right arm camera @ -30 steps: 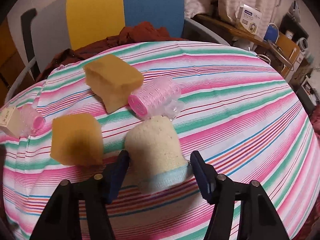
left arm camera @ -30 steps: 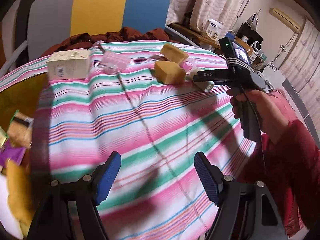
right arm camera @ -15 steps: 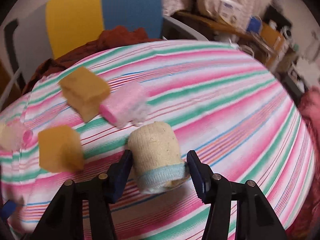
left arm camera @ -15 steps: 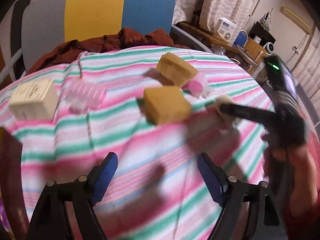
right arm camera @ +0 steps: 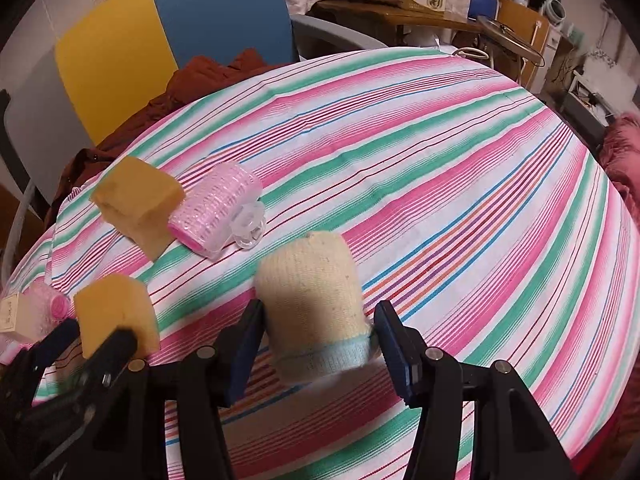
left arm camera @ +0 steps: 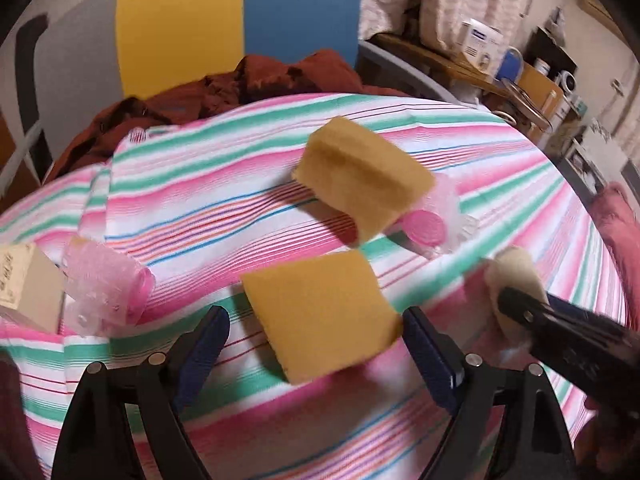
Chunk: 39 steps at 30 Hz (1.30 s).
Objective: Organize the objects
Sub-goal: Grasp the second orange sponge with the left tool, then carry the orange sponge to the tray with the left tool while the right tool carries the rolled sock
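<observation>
On the striped-cloth bench, the cream knitted roll lies nearest; the pink hair roller behind-left of it, touching one tan sponge block; another tan sponge block left.

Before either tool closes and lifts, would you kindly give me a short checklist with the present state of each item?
1. Left tool straddles the near yellow sponge: ok, a finger stands on each side of it.
2. Left tool open: ok, gaps show beside the sponge.
3. Right tool straddles the cream knitted roll: ok.
4. Right tool's pads gripping the roll: cannot tell; they stand close or touching.
5. Far yellow sponge and pink roller apart from both grasps: ok.
6. The two tools apart from each other: ok, though close on the striped cloth.
</observation>
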{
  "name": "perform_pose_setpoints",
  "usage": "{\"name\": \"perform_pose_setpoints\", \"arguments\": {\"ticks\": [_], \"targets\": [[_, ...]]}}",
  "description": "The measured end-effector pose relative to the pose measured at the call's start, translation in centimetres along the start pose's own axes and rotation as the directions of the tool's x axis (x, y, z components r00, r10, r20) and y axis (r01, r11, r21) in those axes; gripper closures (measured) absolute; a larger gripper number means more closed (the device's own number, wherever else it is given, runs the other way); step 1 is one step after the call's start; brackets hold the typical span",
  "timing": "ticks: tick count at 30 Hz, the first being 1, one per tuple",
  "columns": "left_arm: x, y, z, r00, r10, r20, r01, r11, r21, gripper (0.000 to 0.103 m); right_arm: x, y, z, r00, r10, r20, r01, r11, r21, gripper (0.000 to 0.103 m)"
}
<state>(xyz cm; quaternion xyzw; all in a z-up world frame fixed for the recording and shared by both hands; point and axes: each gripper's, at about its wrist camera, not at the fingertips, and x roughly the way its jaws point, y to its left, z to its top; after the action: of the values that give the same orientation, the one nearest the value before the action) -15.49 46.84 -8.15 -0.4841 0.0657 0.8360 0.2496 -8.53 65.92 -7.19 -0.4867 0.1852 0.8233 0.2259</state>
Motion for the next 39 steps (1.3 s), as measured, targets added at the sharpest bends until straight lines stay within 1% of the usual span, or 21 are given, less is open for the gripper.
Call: {"name": "perform_pose_setpoints", "arguments": {"ticks": [1, 3, 4, 5, 7, 8, 11, 16, 18, 21, 23, 27, 32, 39], "targets": [[0.3, 0.4, -0.1, 1.000, -0.021, 0.001, 0.021, 1.000, -0.020, 0.014, 0.1, 0.0, 0.1, 1.000, 0.001, 0.000, -0.001, 1.000, 0.001, 0.046], [0.7, 0.8, -0.4, 0.999, -0.039, 0.013, 0.040, 0.999, -0.030, 0.014, 0.1, 0.1, 0.0, 1.000, -0.004, 0.001, 0.004, 1.000, -0.003, 0.045], [0.5, 0.9, -0.6, 0.998, -0.048, 0.044, 0.049, 0.999, -0.019, 0.016, 0.1, 0.2, 0.0, 1.000, -0.006, 0.001, 0.006, 1.000, -0.006, 0.045], [0.4, 1.0, -0.9, 0.996, -0.054, 0.068, 0.054, 0.998, -0.007, 0.020, 0.1, 0.3, 0.0, 1.000, -0.012, 0.002, 0.012, 1.000, -0.013, 0.045], [0.2, 1.2, -1.5, 0.992, -0.077, 0.100, 0.076, 0.997, 0.008, 0.023, 0.2, 0.4, 0.0, 1.000, -0.019, 0.003, 0.019, 1.000, -0.022, 0.045], [0.0, 1.5, -1.6, 0.990, -0.089, 0.108, 0.090, 0.996, -0.002, 0.027, 0.2, 0.5, 0.0, 1.000, -0.022, 0.003, 0.022, 0.999, -0.025, 0.045], [0.0, 1.7, -1.6, 0.989, -0.104, 0.108, 0.106, 0.994, -0.010, 0.028, 0.3, 0.6, 0.0, 1.000, -0.029, 0.005, 0.029, 0.999, -0.032, 0.045], [0.1, 1.4, -1.9, 0.990, -0.088, 0.109, 0.086, 0.996, 0.023, 0.030, 0.5, 0.9, 0.0, 0.999, -0.038, 0.008, 0.038, 0.998, -0.042, 0.045], [0.0, 1.4, -2.2, 0.989, -0.092, 0.119, 0.089, 0.996, 0.026, 0.036, 0.4, 0.9, 0.0, 0.999, -0.041, 0.010, 0.041, 0.998, -0.046, 0.045], [-0.5, 0.9, -2.8, 0.988, -0.082, 0.134, 0.075, 0.995, 0.061, 0.041, 0.4, 1.1, -0.1, 0.999, -0.047, 0.013, 0.048, 0.997, -0.055, 0.045], [-1.0, 0.7, -3.3, 0.987, -0.068, 0.148, 0.057, 0.995, 0.076, 0.042, 0.3, 1.2, -0.2, 0.999, -0.050, 0.016, 0.051, 0.997, -0.058, 0.045], [-1.8, 1.1, -4.1, 0.985, -0.057, 0.163, 0.047, 0.997, 0.064, 0.043, 0.1, 1.2, -0.4, 0.998, -0.054, 0.025, 0.055, 0.997, -0.060, 0.046], [-3.0, 1.6, -5.3, 0.980, -0.058, 0.188, 0.048, 0.997, 0.058, 0.044, -0.6, 1.8, -0.5, 0.995, -0.081, 0.065, 0.087, 0.992, -0.095, 0.047], [-5.2, 1.2, -7.2, 0.968, -0.060, 0.245, 0.033, 0.993, 0.113, 0.044, -1.3, 2.7, -0.5, 0.991, -0.081, 0.107, 0.095, 0.987, -0.130, 0.047]]}}
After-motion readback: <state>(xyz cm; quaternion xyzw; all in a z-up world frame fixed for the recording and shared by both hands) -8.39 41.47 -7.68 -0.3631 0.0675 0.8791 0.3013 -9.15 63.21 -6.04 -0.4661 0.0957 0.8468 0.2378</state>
